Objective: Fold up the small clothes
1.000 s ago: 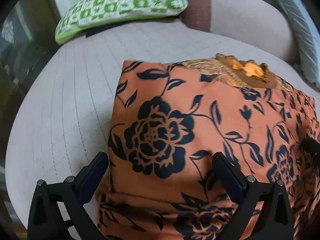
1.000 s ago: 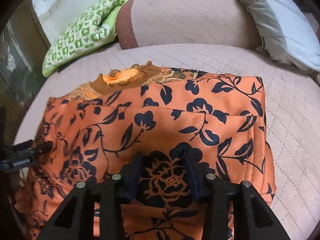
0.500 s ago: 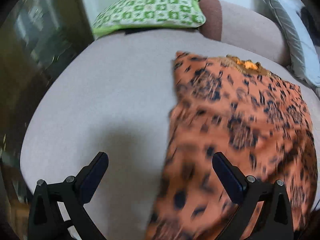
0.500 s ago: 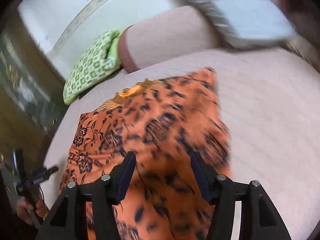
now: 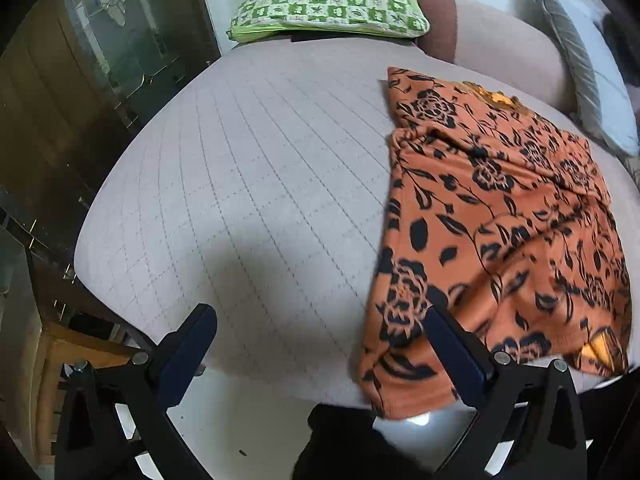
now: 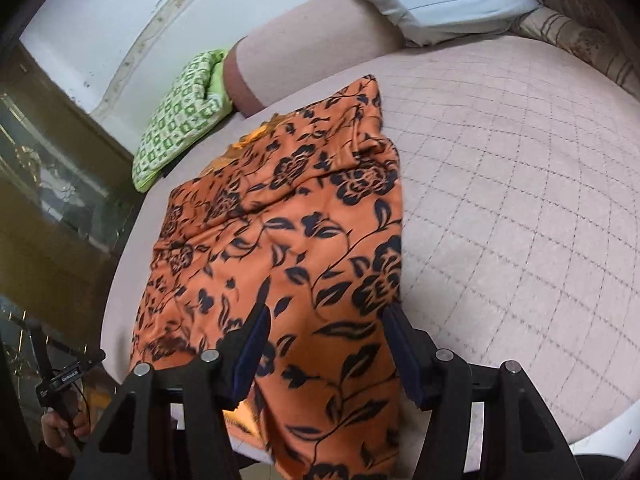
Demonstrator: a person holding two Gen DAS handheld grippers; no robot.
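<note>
The orange garment (image 5: pixel 500 216) with its black flower print lies on the quilted pinkish bed (image 5: pixel 260 184), folded over itself into a long shape. Its near end hangs a little over the front edge of the mattress, and its far end reaches toward the green checked pillow (image 5: pixel 332 0) and the pale bolster (image 6: pixel 320 36) at the back. A ridge of cloth crosses the upper part, so the fold is not yet flat.

The left gripper (image 5: pixel 320 344) hangs above bare mattress beside the garment; its fingers stand wide apart and nothing is between them. The right gripper (image 6: pixel 326 344) hangs over the near end of the garment. Its jaws have just been opening; the cloth shows between them, but the pads do not press on it, so the garment is released.

By this look, one fold is finished and both grippers are free, so the step in hand seems to be the pause between folds. The next move probably calls for a new grip on the hanging near edge, one gripper at each corner, and for carrying it toward the far end. The loose ridge may need smoothing first, otherwise the next fold could come out crooked.
</note>
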